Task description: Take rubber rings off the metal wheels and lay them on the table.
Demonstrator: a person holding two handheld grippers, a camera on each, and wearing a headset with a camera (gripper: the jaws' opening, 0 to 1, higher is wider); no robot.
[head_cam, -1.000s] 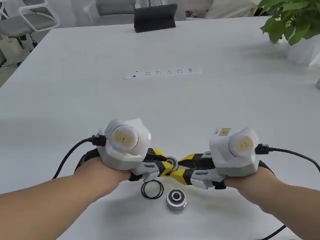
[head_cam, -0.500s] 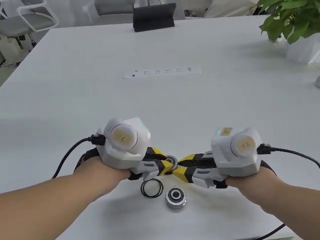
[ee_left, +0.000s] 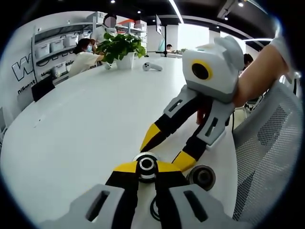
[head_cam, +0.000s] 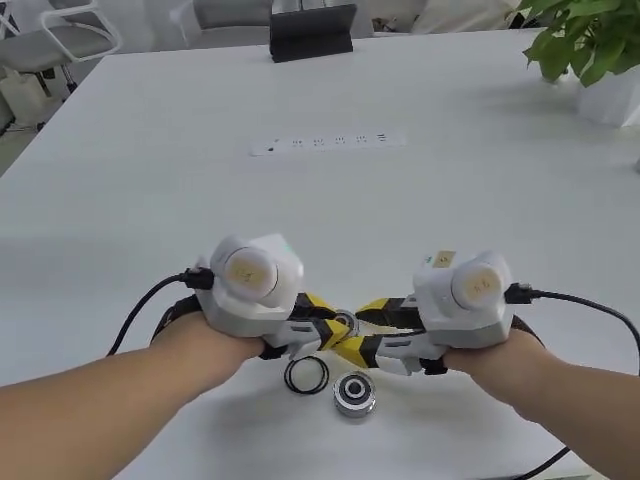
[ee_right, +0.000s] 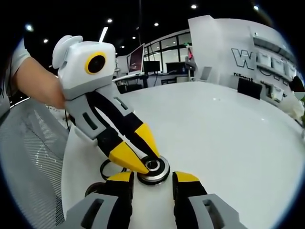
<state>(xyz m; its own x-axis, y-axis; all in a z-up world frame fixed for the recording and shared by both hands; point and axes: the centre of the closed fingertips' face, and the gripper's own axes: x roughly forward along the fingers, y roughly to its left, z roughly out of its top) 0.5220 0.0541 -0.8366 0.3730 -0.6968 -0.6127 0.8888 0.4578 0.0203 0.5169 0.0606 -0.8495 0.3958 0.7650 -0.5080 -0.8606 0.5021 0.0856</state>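
A small metal wheel (head_cam: 343, 322) hangs just above the table, and my left gripper (head_cam: 333, 326) is shut on it. In the left gripper view the yellow tips of the left gripper (ee_left: 146, 169) clamp the wheel (ee_left: 146, 163) from both sides. My right gripper (ee_right: 155, 178) is open, its tips flanking the same wheel (ee_right: 153, 170) from the opposite side. The right gripper (head_cam: 353, 330) faces the left one in the head view. A loose black rubber ring (head_cam: 306, 374) lies flat on the table below them. A second metal wheel (head_cam: 354, 393) stands beside the ring.
The white table (head_cam: 330, 210) has a built-in power strip (head_cam: 328, 143) in the middle. A black stand (head_cam: 311, 32) is at the far edge and a potted plant (head_cam: 585, 45) at the far right. Cables trail from both grippers toward me.
The right gripper's jaws have spread apart around the held wheel. The left gripper keeps its hold; the ring and second wheel lie as before.
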